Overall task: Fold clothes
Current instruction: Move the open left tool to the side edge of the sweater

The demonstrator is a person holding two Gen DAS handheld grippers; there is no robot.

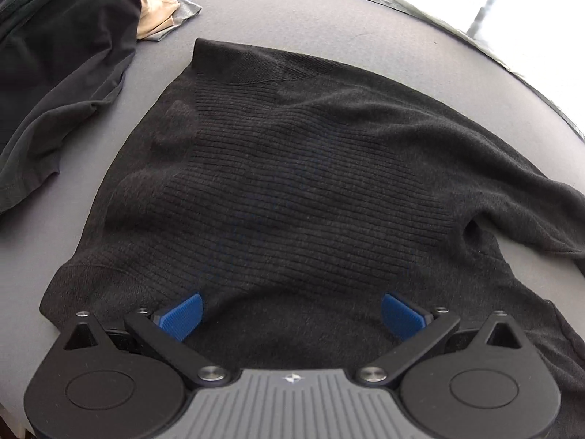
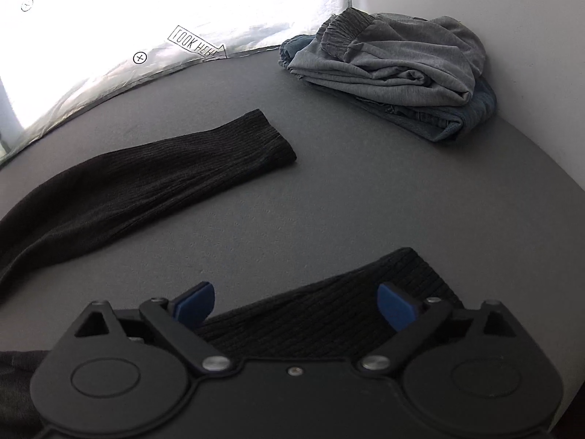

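A black ribbed knit sweater (image 1: pixel 292 168) lies spread on the grey table (image 1: pixel 329 11). My left gripper (image 1: pixel 291 314) hovers over its near part, open, blue pads wide apart with only flat fabric below. In the right wrist view one black sleeve (image 2: pixel 146 179) stretches across the table toward its cuff. A ribbed hem corner of the sweater (image 2: pixel 329 311) lies under my right gripper (image 2: pixel 296 307), which is open with nothing pinched between its blue pads.
A heap of dark clothes (image 1: pixel 55 73) with beige and striped pieces sits at the far left. A folded stack of grey and blue garments (image 2: pixel 398 73) rests at the far right by the wall. A bright white sheet (image 2: pixel 146 18) borders the table's far edge.
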